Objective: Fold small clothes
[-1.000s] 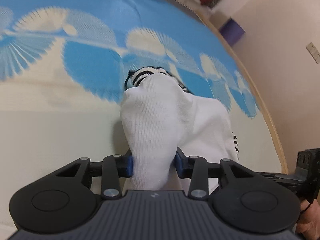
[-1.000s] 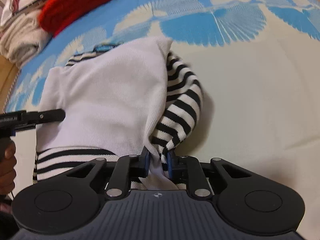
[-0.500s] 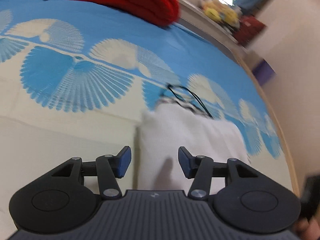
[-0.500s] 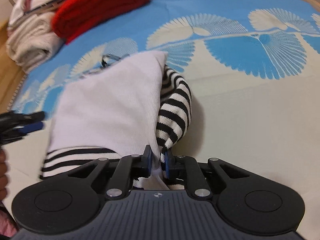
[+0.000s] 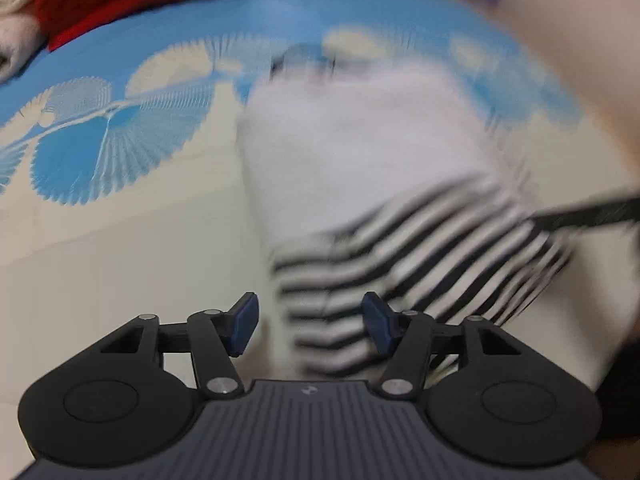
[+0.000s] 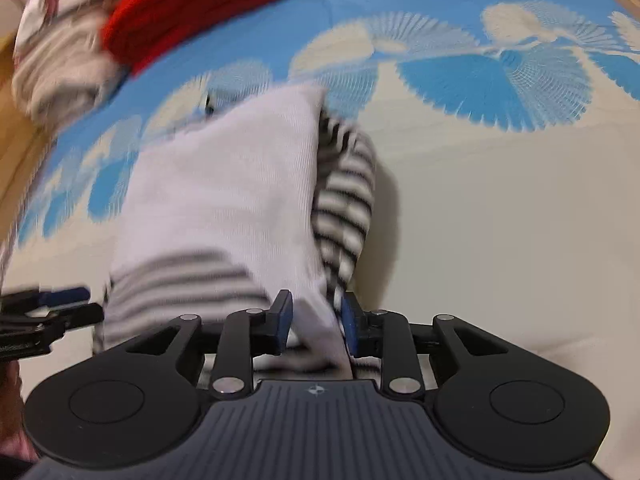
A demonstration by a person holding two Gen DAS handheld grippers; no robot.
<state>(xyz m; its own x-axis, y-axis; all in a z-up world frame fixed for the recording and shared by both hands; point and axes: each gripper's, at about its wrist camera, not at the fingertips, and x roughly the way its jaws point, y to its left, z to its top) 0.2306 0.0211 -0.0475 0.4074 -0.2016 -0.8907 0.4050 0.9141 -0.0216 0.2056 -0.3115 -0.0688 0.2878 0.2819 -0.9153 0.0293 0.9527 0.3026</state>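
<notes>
A small white garment with black-and-white stripes [image 5: 360, 152] lies folded on the blue and cream patterned bedspread [image 5: 100, 152]; it also shows in the right wrist view [image 6: 224, 200]. My left gripper [image 5: 310, 322] is open and empty, hovering over the striped near edge. My right gripper [image 6: 314, 318] has its jaws parted, with the garment's white corner lying between them. The left gripper's fingers [image 6: 64, 296] show at the left edge of the right wrist view. Both views are motion-blurred.
A red knitted item [image 6: 192, 12] and a pile of pale folded clothes [image 6: 60, 76] lie at the far left of the bed. A wooden bed edge [image 6: 16, 140] runs along the left. A beige wall [image 5: 580, 60] is at the right.
My left gripper let go of the white fabric, opened and drew back toward the striped edge. My right gripper's jaws have parted from their tight hold on the corner. The garment now lies flatter.
</notes>
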